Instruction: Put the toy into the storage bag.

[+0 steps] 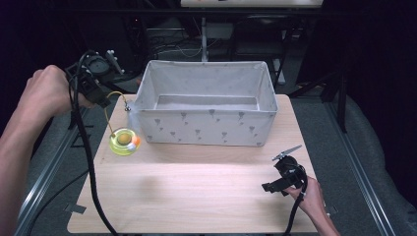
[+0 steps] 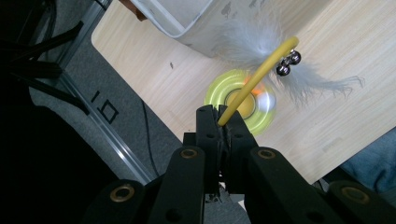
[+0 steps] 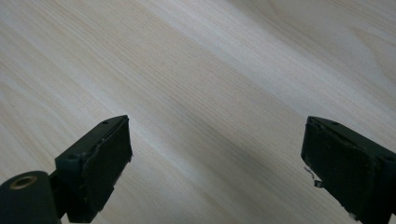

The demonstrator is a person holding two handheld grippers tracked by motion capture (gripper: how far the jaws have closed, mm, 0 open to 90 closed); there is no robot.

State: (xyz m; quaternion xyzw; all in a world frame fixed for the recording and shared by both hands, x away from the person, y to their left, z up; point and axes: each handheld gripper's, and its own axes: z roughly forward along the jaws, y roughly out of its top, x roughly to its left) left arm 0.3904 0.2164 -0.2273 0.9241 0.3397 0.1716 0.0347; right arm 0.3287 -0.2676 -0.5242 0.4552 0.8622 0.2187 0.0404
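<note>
Holding the thin yellow wand of a cat toy, the left gripper sits in the upper left of the high view, its jaws clenched on the wand's end. The wand curves down to a round yellow-green base with an orange spot, which stands on the counter just beside the lower left corner of the grey fabric box. In the left gripper view, two small metal bells and a tuft of grey feathers hang at the wand, above the blurred base.

The step in hand seems to be lifting the toy from the counter, probably to put it into the box. The next move would call for raising the base above the box wall and carrying it to the right, without letting it swing.

The right gripper, at the lower right, has its jaws released and wide apart over bare wood.

Counting: one toy, one box, two bells, two grippers.
</note>
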